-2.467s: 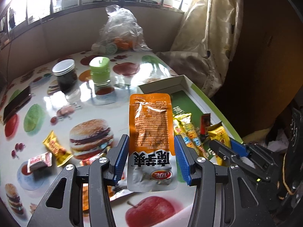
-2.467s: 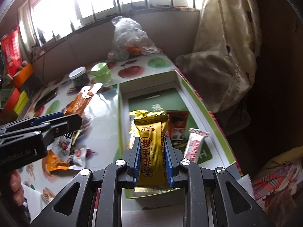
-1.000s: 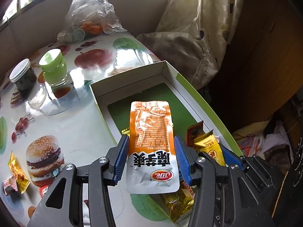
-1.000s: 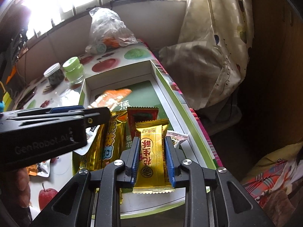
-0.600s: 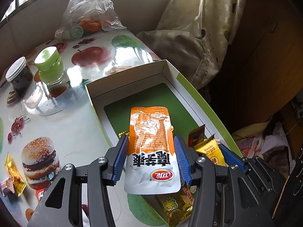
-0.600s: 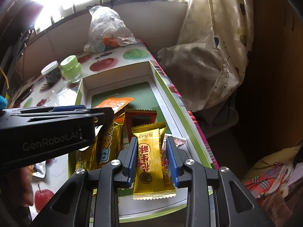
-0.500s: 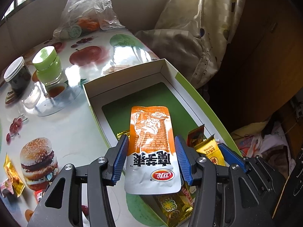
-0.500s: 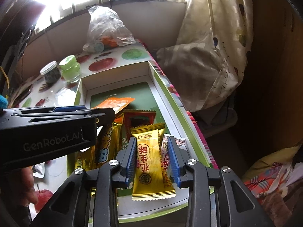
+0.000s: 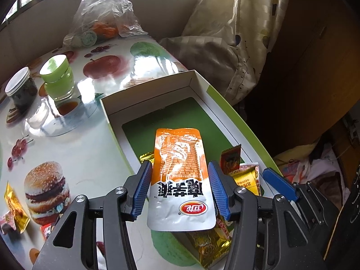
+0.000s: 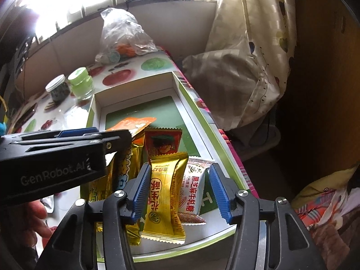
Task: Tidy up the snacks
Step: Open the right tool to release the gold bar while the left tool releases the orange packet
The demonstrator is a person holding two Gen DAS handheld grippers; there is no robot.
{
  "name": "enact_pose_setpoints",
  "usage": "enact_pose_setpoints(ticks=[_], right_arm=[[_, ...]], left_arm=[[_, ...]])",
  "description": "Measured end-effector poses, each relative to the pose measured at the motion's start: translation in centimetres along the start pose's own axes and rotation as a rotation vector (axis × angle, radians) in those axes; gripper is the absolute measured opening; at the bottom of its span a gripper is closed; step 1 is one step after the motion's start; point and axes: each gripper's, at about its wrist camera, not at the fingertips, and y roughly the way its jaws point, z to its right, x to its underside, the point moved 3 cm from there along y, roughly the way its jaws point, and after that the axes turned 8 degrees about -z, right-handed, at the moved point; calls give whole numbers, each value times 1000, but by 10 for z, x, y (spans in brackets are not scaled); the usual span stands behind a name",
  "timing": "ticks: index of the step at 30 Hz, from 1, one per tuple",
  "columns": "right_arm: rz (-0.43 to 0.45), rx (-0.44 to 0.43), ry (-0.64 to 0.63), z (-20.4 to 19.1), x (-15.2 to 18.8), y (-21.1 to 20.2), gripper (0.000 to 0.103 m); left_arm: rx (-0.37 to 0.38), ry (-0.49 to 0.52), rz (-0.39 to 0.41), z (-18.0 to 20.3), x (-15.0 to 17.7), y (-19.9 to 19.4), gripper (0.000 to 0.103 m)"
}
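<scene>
Right wrist view: the right claw [image 10: 181, 193] has just been opening, its jaws now clear of the glossy gold bar [image 10: 165, 196] lying in the box [image 10: 198, 117]. The left claw [image 9: 178, 187] lightly brackets a slick orange pouch [image 9: 180, 177] over the box. Crinkly wrappers [image 9: 14, 204] remain lower left on the surface [image 9: 74, 148].

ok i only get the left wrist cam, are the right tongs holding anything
Observer: no. The right tongs have just been opening. The yellow bar lies between them in the box, with the right pad clear of it.
Operator: whats beside the bar
Observer: a white nougat pack, touching its right side.
Operator: and my pouch, down yet
Observer: seen side-on, the pouch tip sticks out past the left tongs over the box and looks lifted off the floor.
</scene>
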Motion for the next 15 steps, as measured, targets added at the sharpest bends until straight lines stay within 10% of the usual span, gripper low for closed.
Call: enact_pose_setpoints(ticks=[15], right_arm=[[29, -20, 47, 1, 6, -17, 56]], left_arm=[[-6, 1, 61, -6, 16, -36, 53]])
